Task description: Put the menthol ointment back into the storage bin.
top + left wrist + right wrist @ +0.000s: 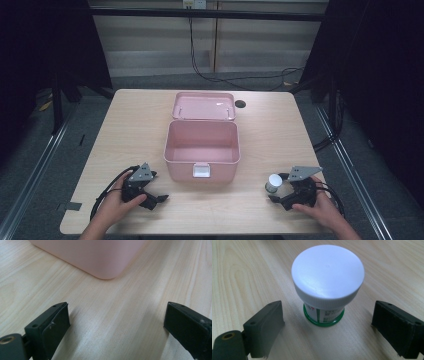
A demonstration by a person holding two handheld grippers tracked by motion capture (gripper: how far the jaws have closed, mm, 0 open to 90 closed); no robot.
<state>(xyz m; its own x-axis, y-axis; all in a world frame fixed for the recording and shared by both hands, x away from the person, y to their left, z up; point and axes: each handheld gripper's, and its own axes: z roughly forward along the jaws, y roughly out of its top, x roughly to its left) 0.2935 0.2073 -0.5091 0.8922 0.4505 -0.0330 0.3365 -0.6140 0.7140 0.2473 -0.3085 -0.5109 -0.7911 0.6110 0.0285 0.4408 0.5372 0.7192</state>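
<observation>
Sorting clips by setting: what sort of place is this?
Probably a lab or recording booth: a bare wooden table ringed by black curtains, cables trailing across the grey floor, and a person working a hand-held gripper in each hand.

Table (130, 130): you had a light wood-grain top with rounded corners, and a small dark round hole (240, 104) near its far edge.
Pink box (201, 155): it sat open at your table's middle, its lid (204, 105) folded back behind it, a white latch (201, 171) on the near wall.
Jar (273, 182): it stood upright on the wood at your near right (white screw cap, green rim at the base), well apart from the box.
Grippers: both yours rested low at the near edge, the left gripper (150, 199) and the right gripper (274, 195).
</observation>
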